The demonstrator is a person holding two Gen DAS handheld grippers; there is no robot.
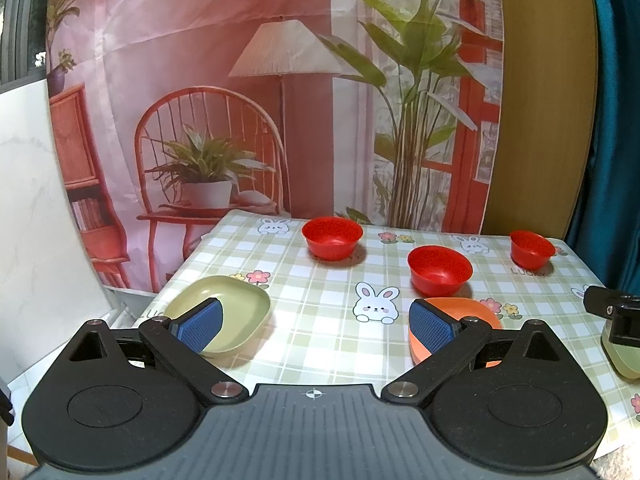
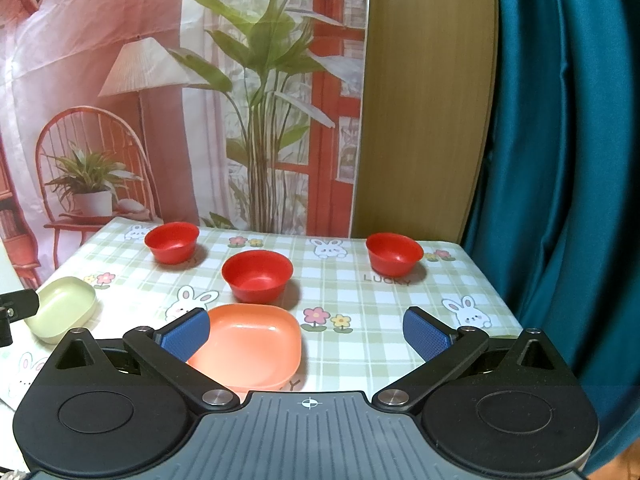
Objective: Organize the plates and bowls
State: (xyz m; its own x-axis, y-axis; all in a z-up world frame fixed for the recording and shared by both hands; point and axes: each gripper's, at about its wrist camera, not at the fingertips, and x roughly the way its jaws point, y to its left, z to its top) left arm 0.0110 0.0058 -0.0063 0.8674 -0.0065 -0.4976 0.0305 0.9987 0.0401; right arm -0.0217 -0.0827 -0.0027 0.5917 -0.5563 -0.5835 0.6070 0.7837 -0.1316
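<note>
- The orange plate lay near the front middle of the checked tablecloth and serves as the landmark here.
- The right gripper hovered over the cloth with its jaws spread wide and nothing between them; its left blue pad overlapped the orange plate's left rim in view, but whether it touched I could not tell.
- The left gripper was likewise wide open and empty, with the orange plate behind its right pad.
- A pale green plate sat well left of the orange plate, near the cloth's left edge.
- One red bowl stood just behind the orange plate, apart from it.
- A second red bowl stood farther back and left of the orange plate.
- A third red bowl stood back and right of the orange plate, well apart.
- In the left wrist view, another pale green dish showed at the frame's right edge, right of the orange plate, partly hidden.
</note>
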